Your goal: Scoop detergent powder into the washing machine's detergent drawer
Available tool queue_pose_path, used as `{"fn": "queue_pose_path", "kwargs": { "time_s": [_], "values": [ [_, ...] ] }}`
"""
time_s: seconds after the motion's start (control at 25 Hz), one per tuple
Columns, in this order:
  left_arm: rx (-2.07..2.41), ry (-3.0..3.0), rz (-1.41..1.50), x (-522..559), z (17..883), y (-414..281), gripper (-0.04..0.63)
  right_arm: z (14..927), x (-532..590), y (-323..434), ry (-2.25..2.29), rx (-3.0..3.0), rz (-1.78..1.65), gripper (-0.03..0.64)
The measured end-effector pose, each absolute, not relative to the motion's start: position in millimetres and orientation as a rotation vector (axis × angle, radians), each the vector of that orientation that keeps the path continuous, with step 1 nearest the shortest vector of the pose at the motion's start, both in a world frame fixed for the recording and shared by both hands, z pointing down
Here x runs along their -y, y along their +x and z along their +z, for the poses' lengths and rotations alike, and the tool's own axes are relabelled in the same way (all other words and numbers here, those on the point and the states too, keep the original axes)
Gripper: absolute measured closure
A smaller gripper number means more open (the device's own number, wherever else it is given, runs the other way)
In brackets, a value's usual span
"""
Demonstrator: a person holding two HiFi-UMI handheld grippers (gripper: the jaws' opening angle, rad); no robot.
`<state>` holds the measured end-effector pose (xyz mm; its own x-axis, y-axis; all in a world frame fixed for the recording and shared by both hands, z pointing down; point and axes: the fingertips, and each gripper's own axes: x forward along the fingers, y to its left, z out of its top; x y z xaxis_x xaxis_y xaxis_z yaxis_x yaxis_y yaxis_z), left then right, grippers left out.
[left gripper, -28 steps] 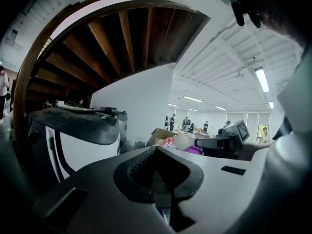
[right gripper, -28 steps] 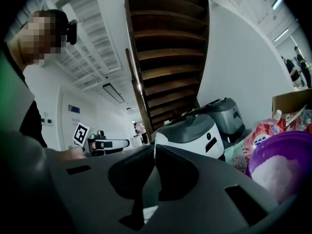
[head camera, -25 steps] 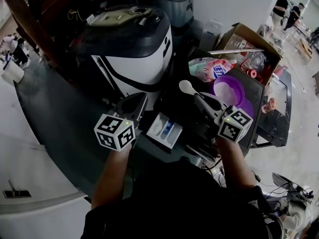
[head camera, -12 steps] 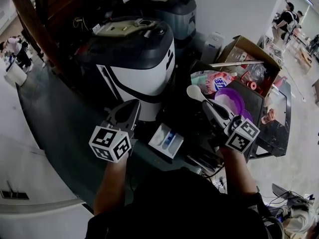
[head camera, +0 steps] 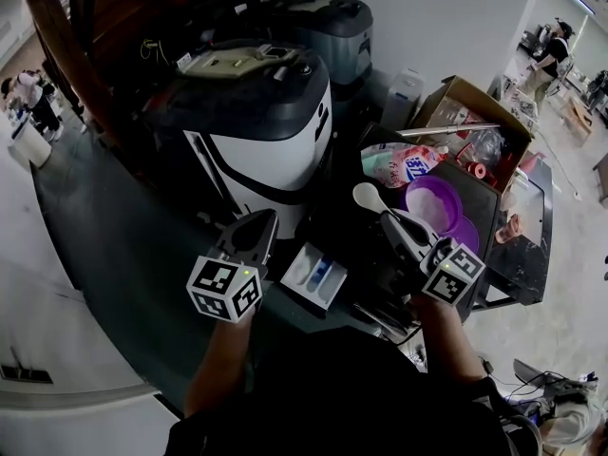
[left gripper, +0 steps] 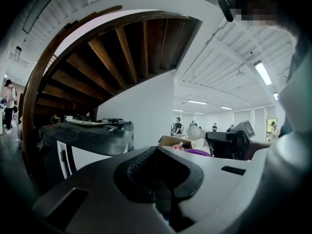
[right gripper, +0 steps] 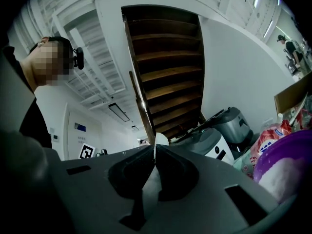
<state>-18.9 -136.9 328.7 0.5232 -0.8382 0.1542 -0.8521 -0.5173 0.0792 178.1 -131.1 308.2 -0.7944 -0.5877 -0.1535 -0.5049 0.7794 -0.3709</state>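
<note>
Right gripper view — right gripper (right gripper: 155,151) pinches the white spoon (right gripper: 159,140); left gripper (left gripper: 158,154) closed, empty.

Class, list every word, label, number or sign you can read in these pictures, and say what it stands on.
None reads clearly.
Detergent bag: blue print, too blurred to read.
Wall sign: blue, too small to read.
Left gripper, right gripper: square markers only, no words.
Spoon in the right gripper: no print seen.
</note>
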Motion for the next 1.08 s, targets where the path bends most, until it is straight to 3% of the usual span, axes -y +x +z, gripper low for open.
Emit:
{"fn": "queue_pose_path", "kwargs": {
  "time_s": [1.08],
  "values": [
    [1.407,2.631,0.167,159.4,334.3,35.4,0.588,305.0,144.8,234.0,-0.946,-2.714,-0.377,0.597]
  ]
}}
